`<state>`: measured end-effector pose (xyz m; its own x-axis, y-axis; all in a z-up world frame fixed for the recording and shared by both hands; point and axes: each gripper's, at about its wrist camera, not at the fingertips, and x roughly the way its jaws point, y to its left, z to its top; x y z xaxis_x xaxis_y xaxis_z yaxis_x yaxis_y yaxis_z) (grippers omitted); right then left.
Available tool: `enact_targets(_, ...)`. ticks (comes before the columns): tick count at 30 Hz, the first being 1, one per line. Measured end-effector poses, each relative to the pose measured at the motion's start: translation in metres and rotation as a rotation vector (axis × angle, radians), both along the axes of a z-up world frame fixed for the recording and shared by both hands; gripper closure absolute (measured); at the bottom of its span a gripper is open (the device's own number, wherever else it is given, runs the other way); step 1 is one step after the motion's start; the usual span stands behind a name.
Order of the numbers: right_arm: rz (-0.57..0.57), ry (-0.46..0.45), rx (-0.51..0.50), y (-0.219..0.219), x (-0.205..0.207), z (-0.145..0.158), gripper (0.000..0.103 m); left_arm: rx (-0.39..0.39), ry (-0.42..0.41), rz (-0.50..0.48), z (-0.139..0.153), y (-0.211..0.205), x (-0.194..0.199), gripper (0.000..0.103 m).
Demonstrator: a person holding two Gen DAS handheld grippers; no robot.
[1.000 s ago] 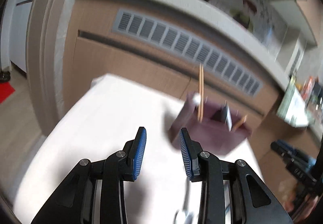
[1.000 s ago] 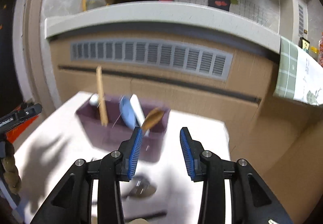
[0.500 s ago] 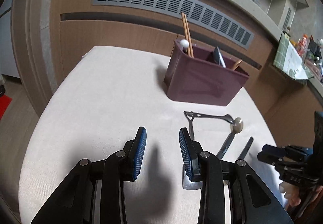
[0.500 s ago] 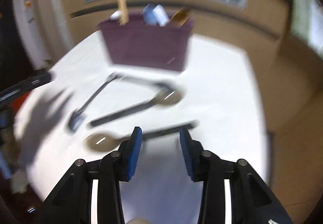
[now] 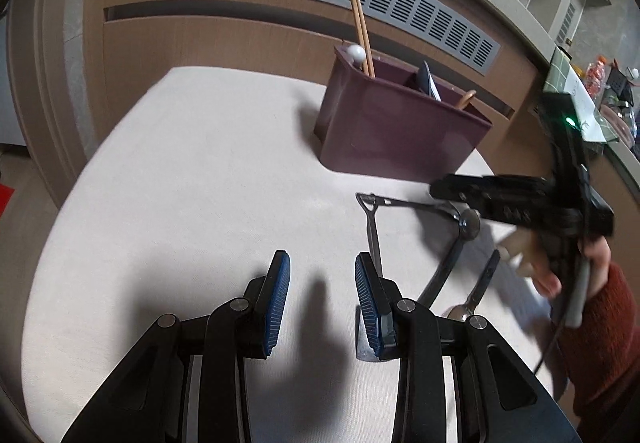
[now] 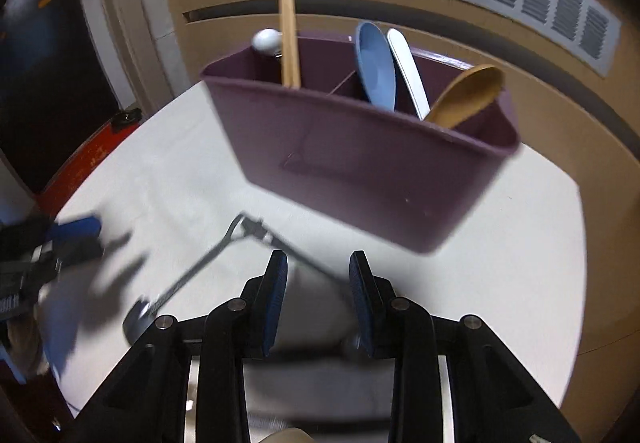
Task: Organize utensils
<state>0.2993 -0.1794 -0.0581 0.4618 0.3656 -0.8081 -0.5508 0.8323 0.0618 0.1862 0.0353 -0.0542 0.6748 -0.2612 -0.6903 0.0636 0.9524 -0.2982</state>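
Utensils: dark metal spoons (image 5: pixel 448 275) lie loose on pale surface (image 5: pixel 180 203), lower right of left-wrist view, in front of purple caddy (image 5: pixel 392 135). Left claw (image 5: pixel 322 297) at bottom centre, jaws apart, nothing between. Right claw (image 6: pixel 316 295) low over one thin handle (image 6: pixel 308 263) w/ jaws opening; handle crosses the gap, pads not on it. Judging: spoons stiff, light, slick, flat to surface; take mid-handle, squeeze firm.
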Motion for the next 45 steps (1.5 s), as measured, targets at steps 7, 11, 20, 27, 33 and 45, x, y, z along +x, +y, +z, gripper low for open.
enact_targets(7, -0.034, 0.090, 0.058, -0.025, 0.000, -0.020, 0.074, -0.015, 0.042, -0.008, -0.011, -0.002, 0.007, 0.068)
enact_targets(11, 0.002, 0.148, 0.099, -0.036, -0.026, -0.020, 0.073, -0.020, 0.054, -0.015, -0.014, -0.006, 0.008, 0.068)
enact_targets(20, 0.048, 0.066, -0.054, -0.020, -0.074, -0.023, 0.072, -0.009, 0.057, -0.057, -0.013, -0.020, 0.006, 0.068)
enact_targets(27, 0.098, -0.005, -0.120, 0.004, -0.060, -0.024, 0.090, 0.021, 0.055, -0.077, -0.011, -0.024, 0.002, 0.068)
enact_targets(33, 0.052, -0.017, -0.043, -0.002, -0.065, -0.010, 0.098, 0.012, 0.076, -0.104, -0.014, -0.028, 0.006, 0.068)
enact_targets(45, -0.171, -0.089, 0.199, -0.073, -0.107, 0.028, 0.101, 0.076, 0.076, -0.156, -0.012, -0.056, 0.005, 0.068)
